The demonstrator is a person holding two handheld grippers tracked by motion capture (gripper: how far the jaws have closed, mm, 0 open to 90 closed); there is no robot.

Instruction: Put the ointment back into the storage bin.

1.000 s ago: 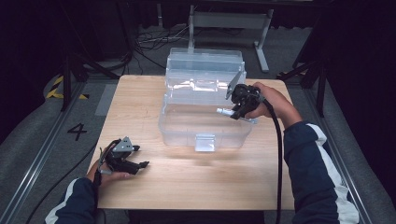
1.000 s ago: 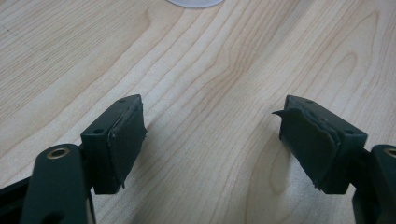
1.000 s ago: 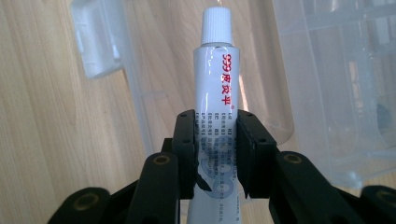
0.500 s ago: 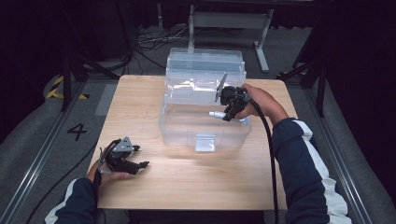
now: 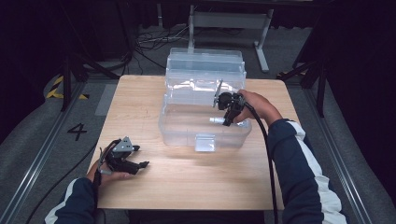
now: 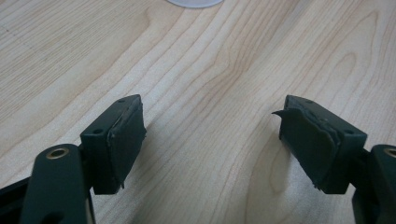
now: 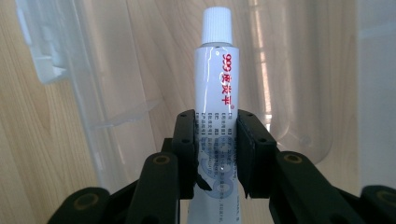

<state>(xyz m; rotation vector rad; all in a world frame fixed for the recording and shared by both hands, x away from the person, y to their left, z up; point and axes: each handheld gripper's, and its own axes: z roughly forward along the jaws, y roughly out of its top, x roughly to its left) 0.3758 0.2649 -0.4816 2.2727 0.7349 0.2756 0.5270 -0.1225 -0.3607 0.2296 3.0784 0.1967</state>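
The wooden worktop (image 5: 140,107) holds a big clear box (image 5: 205,135) with its lid open. A second ago the right claw (image 5: 227,122) was higher, by the box's right side. Now it has come down into the box, squeezing a white tube (image 7: 217,79), probably to set it there. The left claw (image 5: 140,164) rests open and empty near the worktop's front edge.

A light wooden table (image 5: 140,102) stands on grey carpet floor (image 5: 37,140) marked with a black numeral 4 (image 5: 77,131); behind it, a grey metal stand (image 5: 229,21) and tangled cables (image 5: 149,39); dark surroundings; yellow-black hazard tape (image 5: 58,86) at left.
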